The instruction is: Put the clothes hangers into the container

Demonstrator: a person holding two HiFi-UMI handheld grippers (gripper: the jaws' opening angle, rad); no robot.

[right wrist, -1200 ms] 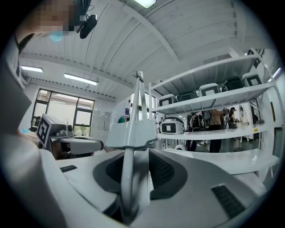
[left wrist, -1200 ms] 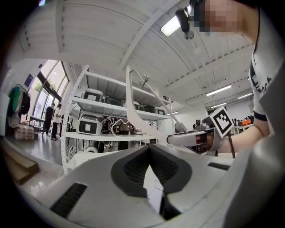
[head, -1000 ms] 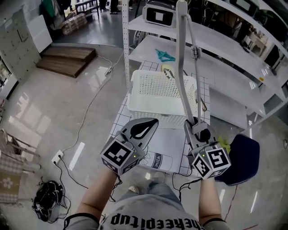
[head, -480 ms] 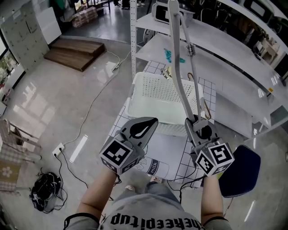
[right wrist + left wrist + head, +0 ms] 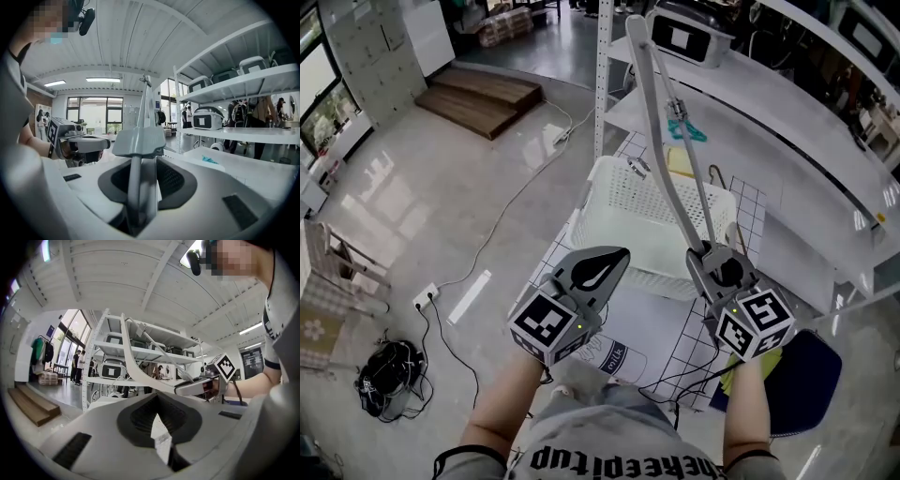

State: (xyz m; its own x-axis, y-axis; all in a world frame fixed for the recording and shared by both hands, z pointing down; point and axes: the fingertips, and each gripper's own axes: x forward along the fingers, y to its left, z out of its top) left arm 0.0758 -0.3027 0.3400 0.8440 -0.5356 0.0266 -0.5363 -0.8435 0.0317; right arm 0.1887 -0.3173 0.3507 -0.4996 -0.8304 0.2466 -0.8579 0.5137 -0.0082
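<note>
A long grey clothes hanger [image 5: 662,161] stands upright above the white perforated basket [image 5: 623,204]. My right gripper [image 5: 712,261] is shut on its lower end. In the right gripper view the hanger [image 5: 139,140] rises from between the jaws. My left gripper [image 5: 611,257] hovers beside it at the basket's near rim, shut, with nothing but a small paper tag in it. In the left gripper view the hanger [image 5: 135,365] curves up to the right gripper [image 5: 197,387]. A teal hanger [image 5: 685,130] lies on the shelf behind.
The basket sits on a table with a grid-patterned cloth [image 5: 744,202]. A white shelving rack [image 5: 787,122] stands behind and to the right. A dark blue seat [image 5: 795,398] is at the lower right. Cables and a black bag [image 5: 382,390] lie on the floor at left.
The hanger's top has leaned to the left while the right gripper keeps hold of it. The head view has swung, so the basket and rack sit further right. The left gripper has hardly moved.
</note>
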